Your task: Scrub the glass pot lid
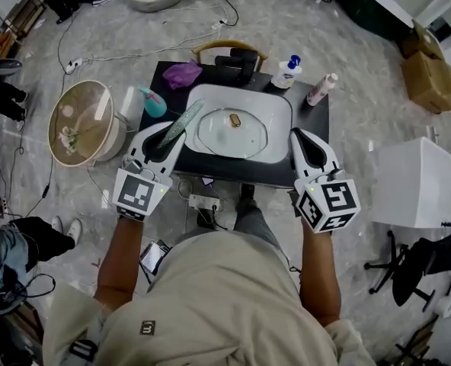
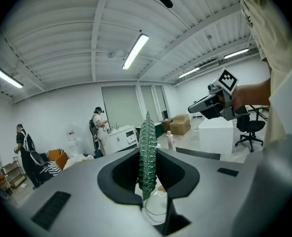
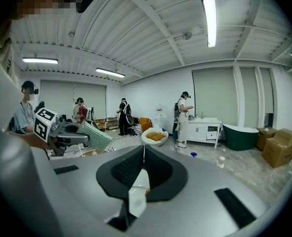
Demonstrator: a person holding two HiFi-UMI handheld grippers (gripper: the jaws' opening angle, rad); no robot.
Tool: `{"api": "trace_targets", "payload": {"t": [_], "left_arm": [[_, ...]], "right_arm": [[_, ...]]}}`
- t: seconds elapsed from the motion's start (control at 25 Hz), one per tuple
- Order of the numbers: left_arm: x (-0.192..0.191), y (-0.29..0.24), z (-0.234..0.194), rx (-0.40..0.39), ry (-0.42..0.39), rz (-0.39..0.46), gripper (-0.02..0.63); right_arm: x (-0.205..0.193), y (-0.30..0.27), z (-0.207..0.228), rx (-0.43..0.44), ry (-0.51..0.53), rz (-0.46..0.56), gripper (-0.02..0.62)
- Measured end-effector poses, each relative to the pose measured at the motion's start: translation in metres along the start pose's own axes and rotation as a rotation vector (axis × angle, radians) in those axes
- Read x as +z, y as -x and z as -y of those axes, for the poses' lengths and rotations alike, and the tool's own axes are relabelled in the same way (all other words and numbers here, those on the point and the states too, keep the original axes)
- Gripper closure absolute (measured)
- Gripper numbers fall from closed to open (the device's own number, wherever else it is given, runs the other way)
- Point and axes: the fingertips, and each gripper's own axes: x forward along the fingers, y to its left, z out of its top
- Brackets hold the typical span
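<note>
The glass pot lid [image 1: 248,137] lies flat, knob [image 1: 235,119] up, in the white basin [image 1: 280,105], which sits on the dark table [image 1: 319,117]. The left gripper [image 1: 168,134] is at the near left of the basin, jaws clamped on a green scrubbing pad [image 1: 187,117]. The pad stands edge-on between the jaws and reaches far-right over the basin's left rim, just beside the lid's left edge; contact with the lid cannot be determined. The right gripper [image 1: 299,139] is at the near right of the basin, jaws together at the tips with nothing between them. On the table beyond the basin: a teal bottle [image 1: 153,102] at far left, a purple cloth [image 1: 181,74], a white bottle with blue cap [image 1: 287,73], and a pink-capped bottle [image 1: 321,89] at far right.
</note>
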Motion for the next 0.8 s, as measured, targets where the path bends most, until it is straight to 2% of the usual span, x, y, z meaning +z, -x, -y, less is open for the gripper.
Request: {"api": "trace_targets", "payload": {"t": [0.16,0.32,0.44,0.64,0.8], "left_arm": [[-0.024,-0.034,-0.011,0.035,-0.025,-0.110,0.518],[-0.050,-0.065,-0.018,0.058,0.009,-0.222,0.518],[-0.082,-0.101,-0.026,0.050,0.026,-0.302,0.518],[-0.165,-0.164,-0.018,-0.018,0.083,-0.467,0.518],[-0.233,-0.204,0.006,-0.113,0.072,-0.619,0.518]], "right_arm": [[-0.007,-0.047,0.020,0.073,-0.015,-0.022,0.569],[-0.005,-0.087,0.037,0.152,-0.011,-0.040,0.569],[-0.019,-0.118,0.053,0.187,-0.026,-0.081,0.569],[-0.066,-0.154,0.077,0.234,-0.068,-0.178,0.569],[-0.112,-0.162,0.096,0.253,-0.109,-0.261,0.569]]}}
